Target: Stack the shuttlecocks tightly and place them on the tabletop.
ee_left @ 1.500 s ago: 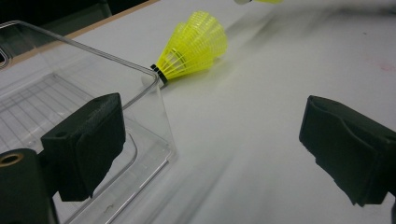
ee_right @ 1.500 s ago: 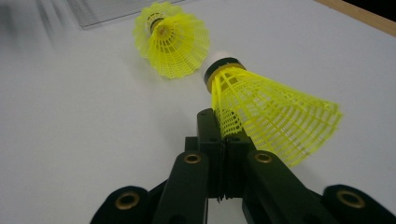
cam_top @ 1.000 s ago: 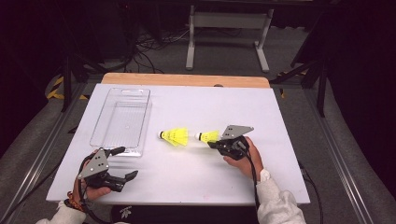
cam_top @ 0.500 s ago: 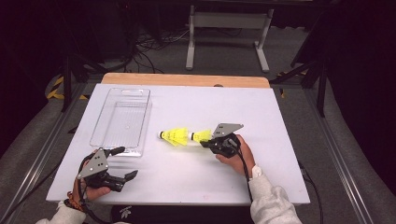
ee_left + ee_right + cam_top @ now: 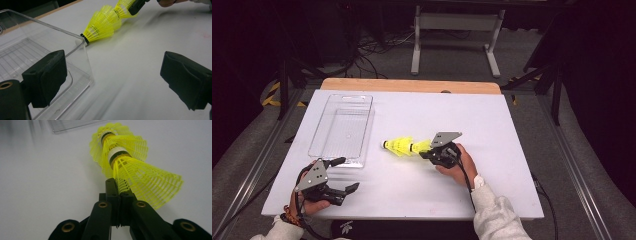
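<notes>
My right gripper (image 5: pixel 424 151) (image 5: pixel 117 188) is shut on the skirt of a yellow shuttlecock (image 5: pixel 421 146) (image 5: pixel 147 177) at mid-table. The cork of that shuttlecock sits inside the skirt of another yellow shuttlecock (image 5: pixel 398 145) (image 5: pixel 130 145) lying on the white table (image 5: pixel 492 130), nose pointing left toward the tray. The nested yellow shuttlecocks (image 5: pixel 100 27) end in a black-tipped cork, with the right gripper (image 5: pixel 136 6) at their far end. My left gripper (image 5: pixel 349 173) (image 5: pixel 113 75) rests open and holds nothing at the near left, one jaw beside the tray's near corner.
A clear plastic tray (image 5: pixel 339 127) (image 5: pixel 30 42) lies empty on the left half of the table. A wooden strip (image 5: pixel 412 86) runs along the far edge. Beyond it stand a metal frame (image 5: pixel 452 30) and cables on the floor.
The right gripper moved left with its shuttlecock until its cork entered the skirt of the lying shuttlecock. The left gripper stayed put.
</notes>
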A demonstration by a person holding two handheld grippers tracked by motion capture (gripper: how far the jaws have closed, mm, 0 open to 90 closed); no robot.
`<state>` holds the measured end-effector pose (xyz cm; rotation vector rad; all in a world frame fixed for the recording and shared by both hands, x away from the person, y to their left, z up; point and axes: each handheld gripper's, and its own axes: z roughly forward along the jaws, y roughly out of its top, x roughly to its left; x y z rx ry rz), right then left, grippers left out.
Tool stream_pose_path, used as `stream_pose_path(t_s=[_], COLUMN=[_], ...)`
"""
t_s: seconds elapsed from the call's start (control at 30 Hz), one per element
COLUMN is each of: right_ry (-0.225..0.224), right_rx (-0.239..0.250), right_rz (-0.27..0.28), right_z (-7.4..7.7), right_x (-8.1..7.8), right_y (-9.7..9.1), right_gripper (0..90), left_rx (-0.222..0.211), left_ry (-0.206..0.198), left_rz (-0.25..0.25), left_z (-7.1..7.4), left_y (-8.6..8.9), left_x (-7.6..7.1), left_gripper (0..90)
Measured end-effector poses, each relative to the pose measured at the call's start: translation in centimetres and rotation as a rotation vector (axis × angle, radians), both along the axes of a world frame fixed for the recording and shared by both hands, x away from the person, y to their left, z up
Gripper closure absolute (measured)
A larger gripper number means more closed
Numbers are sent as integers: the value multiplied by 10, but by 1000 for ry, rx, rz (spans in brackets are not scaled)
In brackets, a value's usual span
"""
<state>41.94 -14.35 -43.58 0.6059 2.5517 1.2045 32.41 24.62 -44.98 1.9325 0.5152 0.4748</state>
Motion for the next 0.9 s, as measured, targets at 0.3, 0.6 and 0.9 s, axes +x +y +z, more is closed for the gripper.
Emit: stream_pose_path(t_s=[0.3, 0.6, 0.9], right_ry=[2, 2, 18], right_rx=[0, -5, -8], right_rz=[11, 17, 17], right_z=[-3, -4, -7], right_x=[2, 5, 8], right_y=[11, 18, 20], right_gripper=[897, 896, 884], left_rx=[0, 1, 2], left_ry=[0, 3, 3], left_rz=[-1, -4, -4], left_z=[0, 0, 0], left_y=[0, 0, 0], left_x=[0, 0, 0], left_gripper=[79, 79, 79])
